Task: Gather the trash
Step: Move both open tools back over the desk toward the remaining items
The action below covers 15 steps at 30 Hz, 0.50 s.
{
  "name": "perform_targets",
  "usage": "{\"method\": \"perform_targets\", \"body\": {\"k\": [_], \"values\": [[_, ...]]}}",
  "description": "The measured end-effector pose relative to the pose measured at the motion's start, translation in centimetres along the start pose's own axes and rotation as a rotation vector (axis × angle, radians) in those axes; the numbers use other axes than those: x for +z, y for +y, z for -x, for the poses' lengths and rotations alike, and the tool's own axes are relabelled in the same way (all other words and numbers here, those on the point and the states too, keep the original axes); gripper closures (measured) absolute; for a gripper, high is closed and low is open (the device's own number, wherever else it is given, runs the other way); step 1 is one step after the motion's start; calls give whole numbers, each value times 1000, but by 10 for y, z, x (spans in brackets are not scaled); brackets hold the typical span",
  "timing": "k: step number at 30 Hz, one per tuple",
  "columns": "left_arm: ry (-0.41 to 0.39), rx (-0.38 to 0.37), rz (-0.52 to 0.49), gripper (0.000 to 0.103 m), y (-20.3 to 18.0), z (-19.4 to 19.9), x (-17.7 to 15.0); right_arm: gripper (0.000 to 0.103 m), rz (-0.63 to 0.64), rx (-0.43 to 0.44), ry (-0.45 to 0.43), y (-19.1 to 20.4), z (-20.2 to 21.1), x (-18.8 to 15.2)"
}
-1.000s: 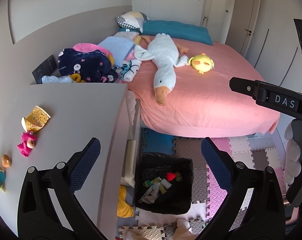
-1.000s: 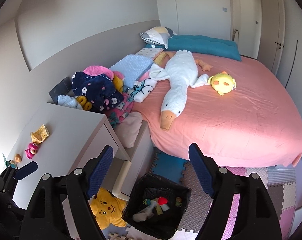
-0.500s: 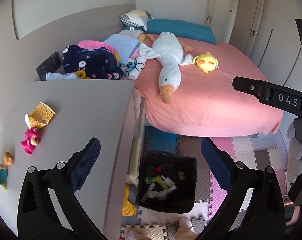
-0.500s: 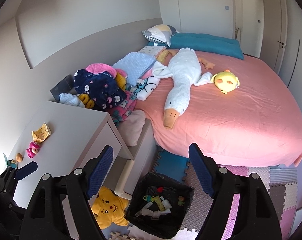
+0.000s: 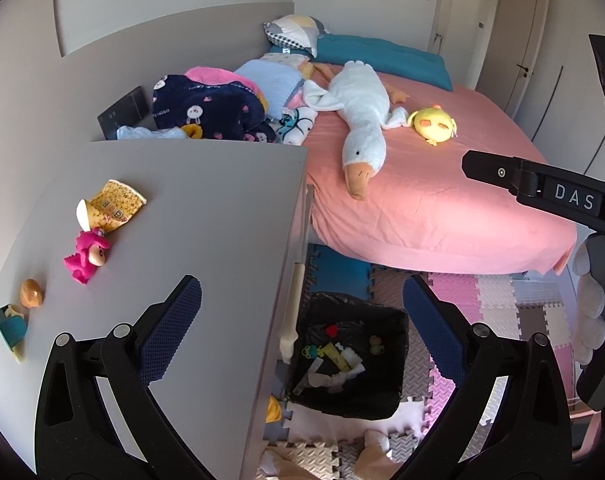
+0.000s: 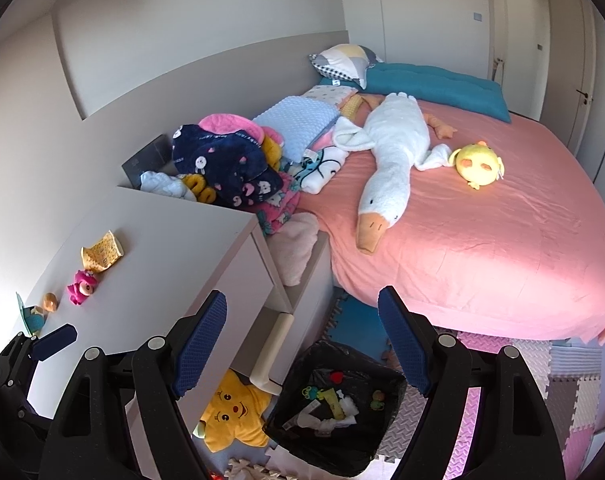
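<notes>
A crumpled yellow wrapper (image 5: pixel 112 205) (image 6: pixel 101 256) lies on the grey desk top (image 5: pixel 206 216) (image 6: pixel 162 240), beside a pink toy (image 5: pixel 87 255) (image 6: pixel 82 286). On the floor by the desk stands a black bin (image 5: pixel 348 354) (image 6: pixel 334 404) lined with a bag, with several scraps and small toys inside. My left gripper (image 5: pixel 302 316) is open and empty, high over the desk's right edge and the bin. Also open and empty, my right gripper (image 6: pixel 302 338) hangs above the bin and desk corner. The left gripper's blue pad (image 6: pixel 54 342) shows at the lower left of the right wrist view.
A pink bed (image 5: pixel 422 184) carries a white goose plush (image 5: pixel 362 120), a yellow chick plush (image 5: pixel 434 124) and a heap of blankets (image 5: pixel 218 108). A small orange object (image 5: pixel 31 293) and a teal item (image 5: pixel 10 326) sit on the desk. Foam floor mats (image 5: pixel 502 312) and a yellow star plush (image 6: pixel 232 412) surround the bin.
Both grippers have drifted left over the desk, so the wrapper, the pink toy and the bin sit further right in both views. Both stay open and empty.
</notes>
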<state>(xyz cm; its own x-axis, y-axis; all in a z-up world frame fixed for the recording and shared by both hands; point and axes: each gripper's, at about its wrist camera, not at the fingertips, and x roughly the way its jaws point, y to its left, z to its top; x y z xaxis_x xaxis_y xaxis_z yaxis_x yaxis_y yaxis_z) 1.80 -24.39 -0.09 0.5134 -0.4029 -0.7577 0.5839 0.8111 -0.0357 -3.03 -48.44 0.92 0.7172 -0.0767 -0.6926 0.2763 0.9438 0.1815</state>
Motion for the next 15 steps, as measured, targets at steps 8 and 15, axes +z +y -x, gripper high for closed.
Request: {"method": "perform_targets", "body": {"k": [8,15], "values": [[1,31,46,6,28,9,-12,25,42,40,14,35,-9,-1],[-2,78,100,6,61,18,-23,24,90,82,32,70,-18,-2]]}}
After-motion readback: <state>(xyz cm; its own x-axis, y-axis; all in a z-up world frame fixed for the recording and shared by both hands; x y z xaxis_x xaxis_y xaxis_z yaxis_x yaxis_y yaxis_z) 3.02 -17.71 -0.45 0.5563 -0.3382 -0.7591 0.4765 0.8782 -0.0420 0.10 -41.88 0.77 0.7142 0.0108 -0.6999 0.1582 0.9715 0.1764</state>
